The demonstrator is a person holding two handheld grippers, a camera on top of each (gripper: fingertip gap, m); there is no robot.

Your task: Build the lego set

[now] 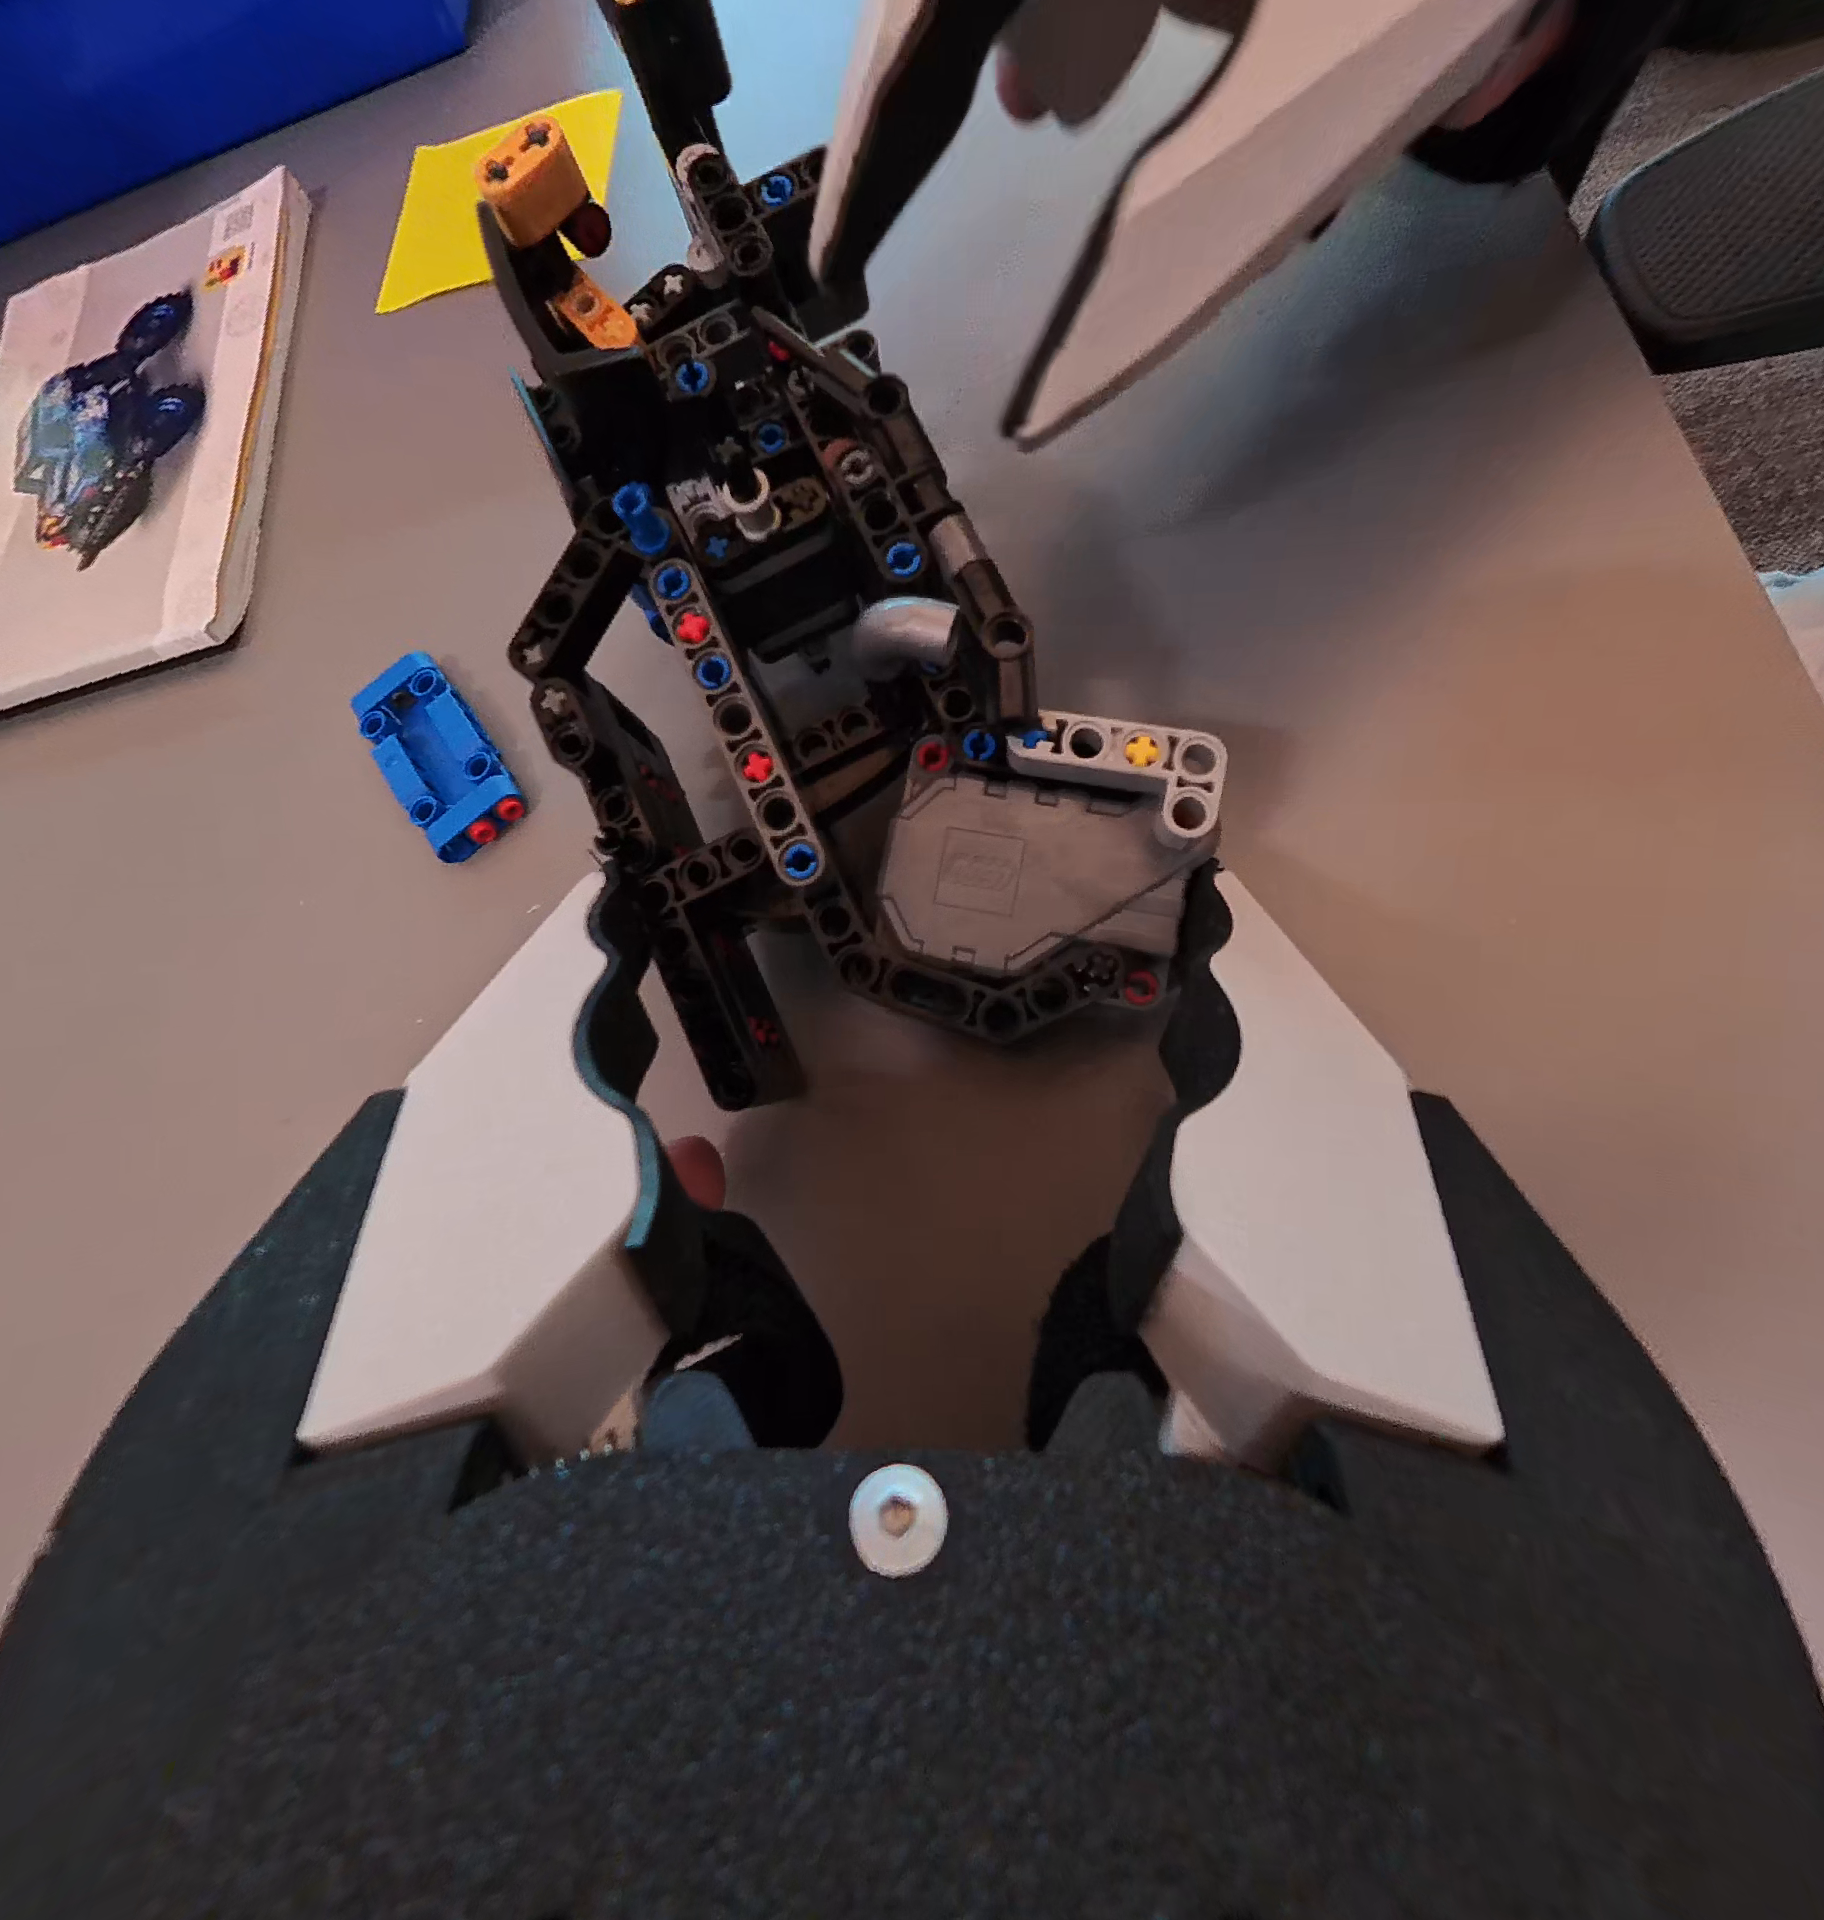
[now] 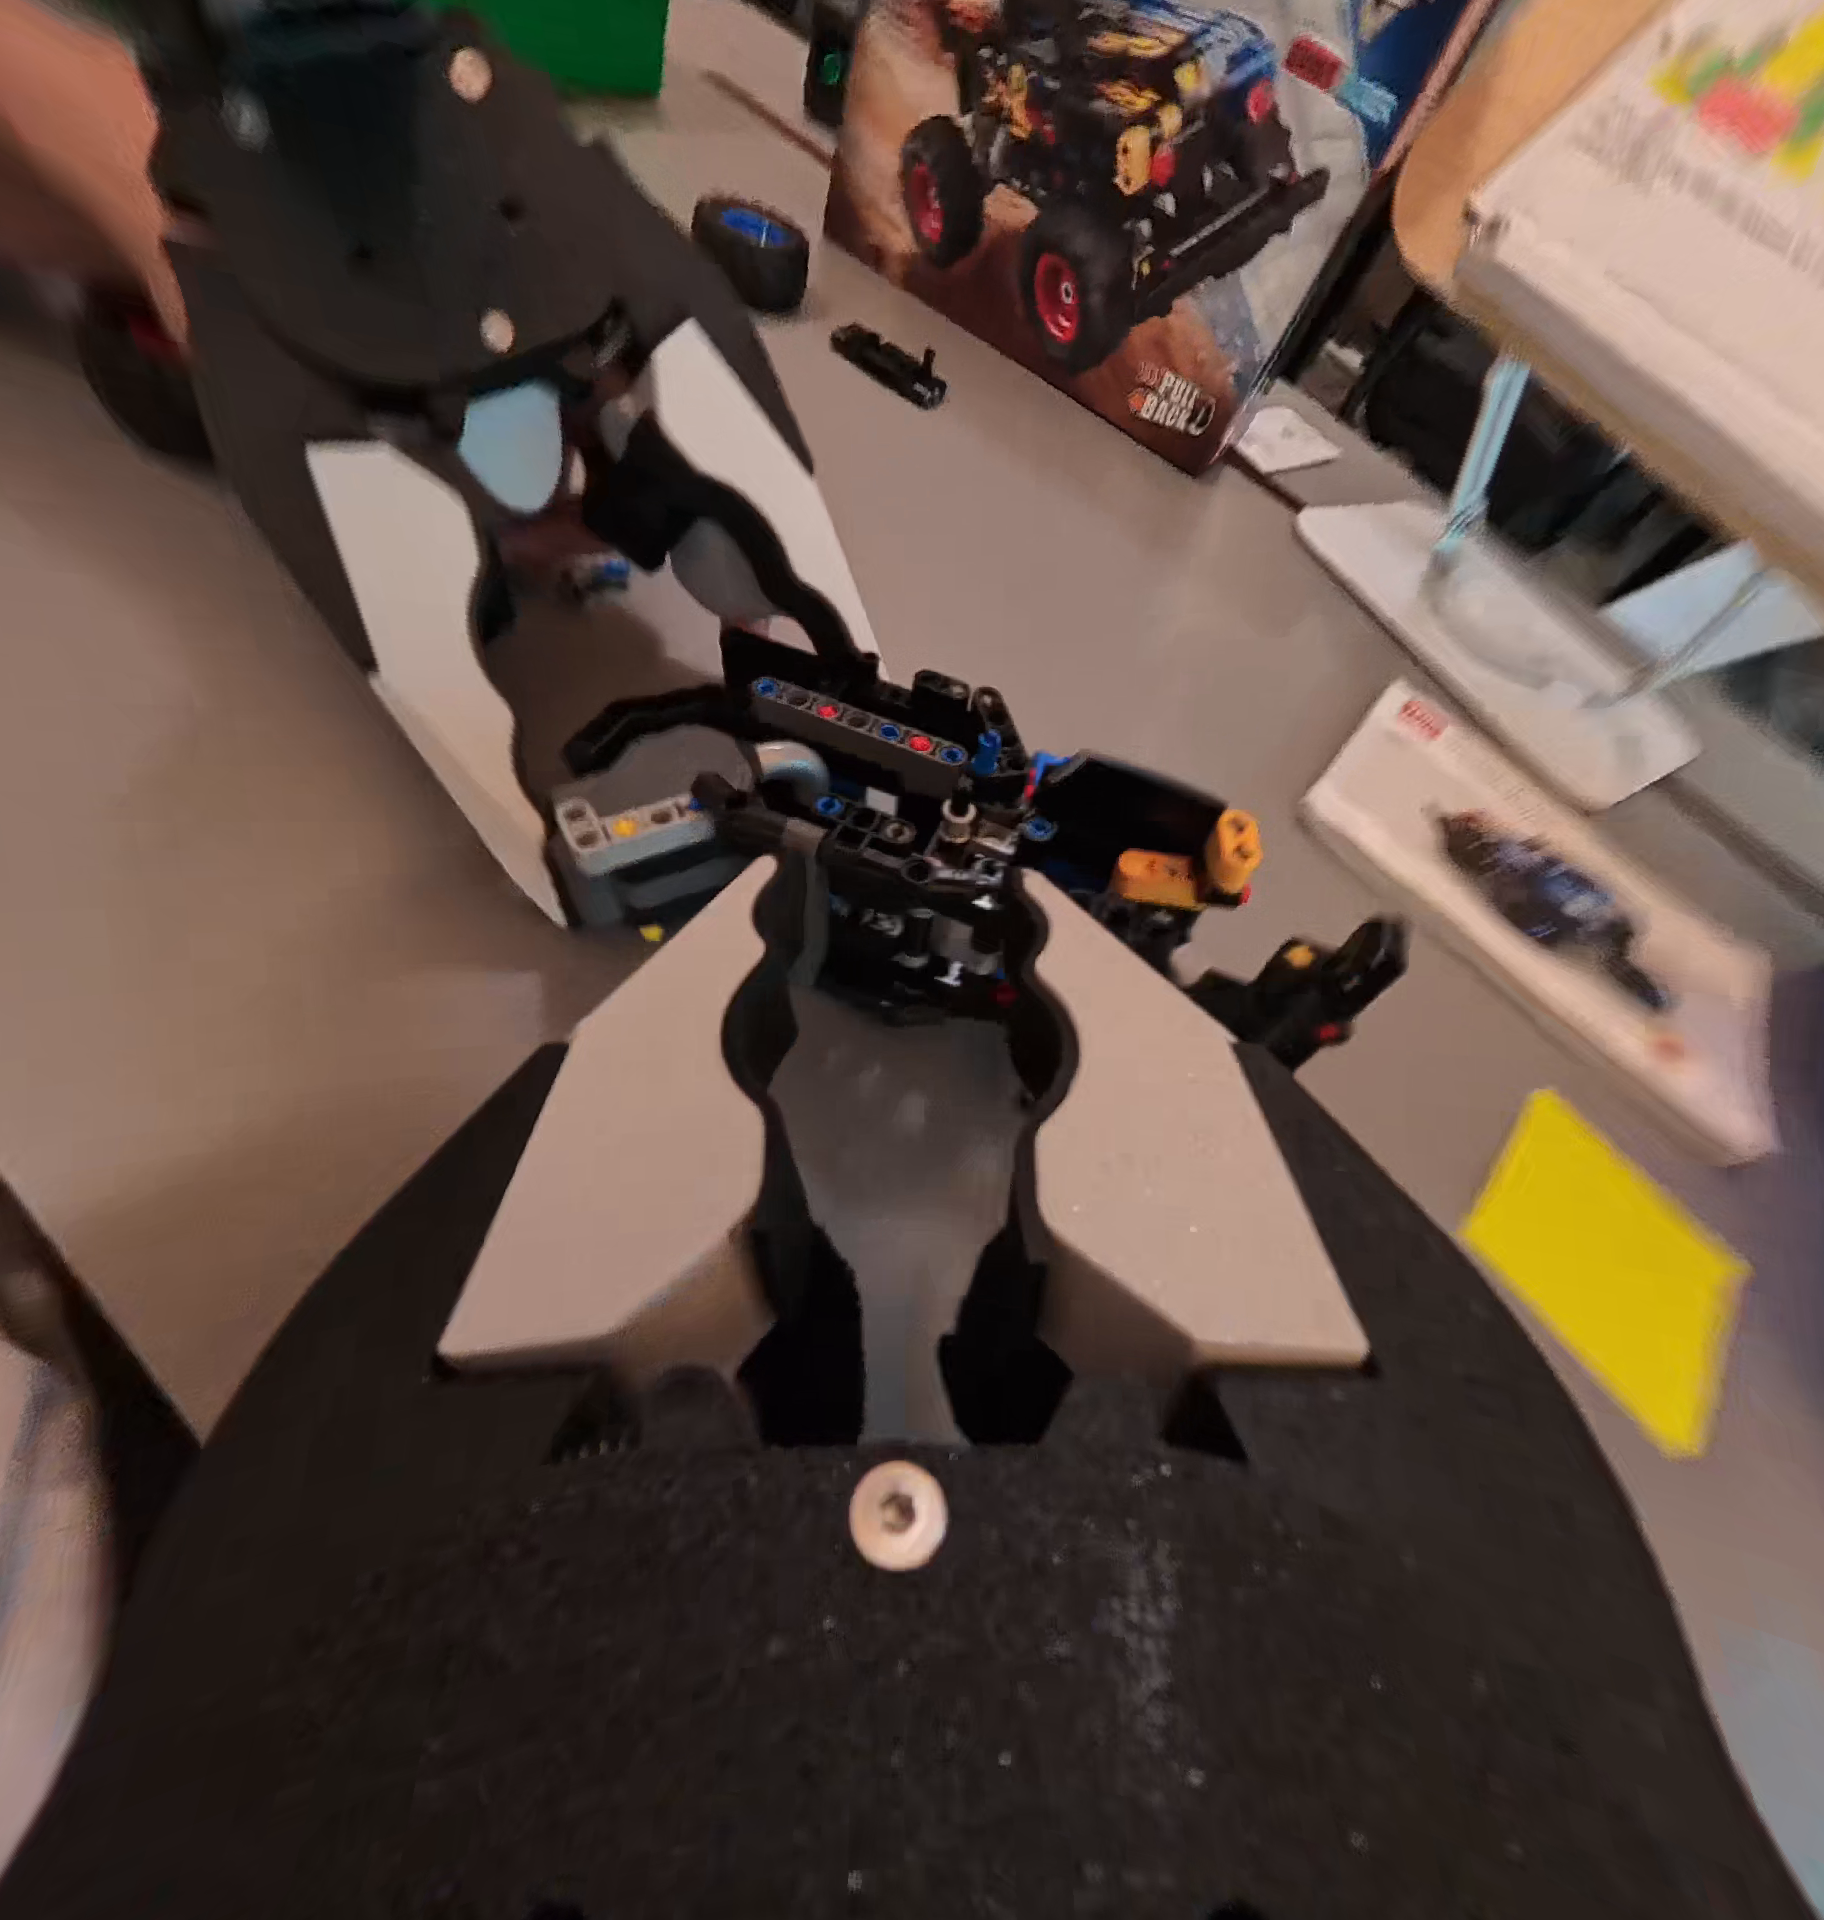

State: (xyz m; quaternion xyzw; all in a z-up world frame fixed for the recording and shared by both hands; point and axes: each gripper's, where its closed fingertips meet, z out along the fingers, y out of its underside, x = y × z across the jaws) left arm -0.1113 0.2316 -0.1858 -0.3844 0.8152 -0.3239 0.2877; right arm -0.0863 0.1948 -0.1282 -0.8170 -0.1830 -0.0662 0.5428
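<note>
blue brick (image 1: 435,755) left view only

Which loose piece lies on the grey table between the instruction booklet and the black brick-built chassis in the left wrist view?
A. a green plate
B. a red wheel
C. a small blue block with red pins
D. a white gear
C: the small blue block with red pins lies flat on the table, right of the instruction booklet and left of the chassis.

The right tongs (image 2: 897,935) clamp the black brick-built chassis (image 2: 918,821); the left tongs (image 2: 617,717) grip its grey motor end (image 2: 627,842) above the surface (image 2: 1095,582).
</note>
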